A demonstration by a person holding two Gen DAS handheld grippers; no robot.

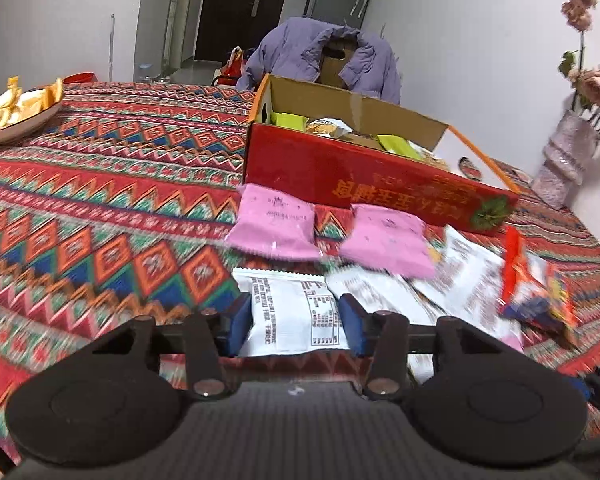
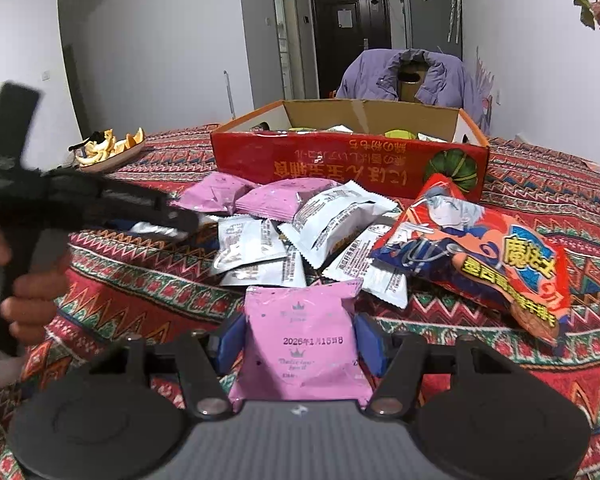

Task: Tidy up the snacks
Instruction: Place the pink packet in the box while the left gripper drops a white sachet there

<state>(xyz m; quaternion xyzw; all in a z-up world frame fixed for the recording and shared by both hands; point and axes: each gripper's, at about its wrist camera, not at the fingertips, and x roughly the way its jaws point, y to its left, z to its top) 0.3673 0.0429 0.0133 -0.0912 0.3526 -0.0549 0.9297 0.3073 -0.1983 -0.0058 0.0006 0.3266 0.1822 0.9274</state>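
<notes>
Tablecloth (image 1: 112,200): woven cloth, matt, coarse-looking zigzag weave. Box (image 2: 340,160): cardboard, glossy red print outside, raw brown inside. White packet (image 1: 292,316) and pink packet (image 2: 300,344): smooth plastic film, slight sheen. Red snack bag (image 2: 496,256): glossy crinkled film. Blue pads (image 1: 240,320): matt, rubbery. Far jacket (image 1: 320,56): soft cloth.

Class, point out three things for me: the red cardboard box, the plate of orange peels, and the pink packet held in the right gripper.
red cardboard box (image 2: 340,164): right wrist view, front wall.
plate of orange peels (image 1: 28,126): left wrist view, plate's near rim.
pink packet (image 2: 302,344): right wrist view, middle of its printed face.
</notes>
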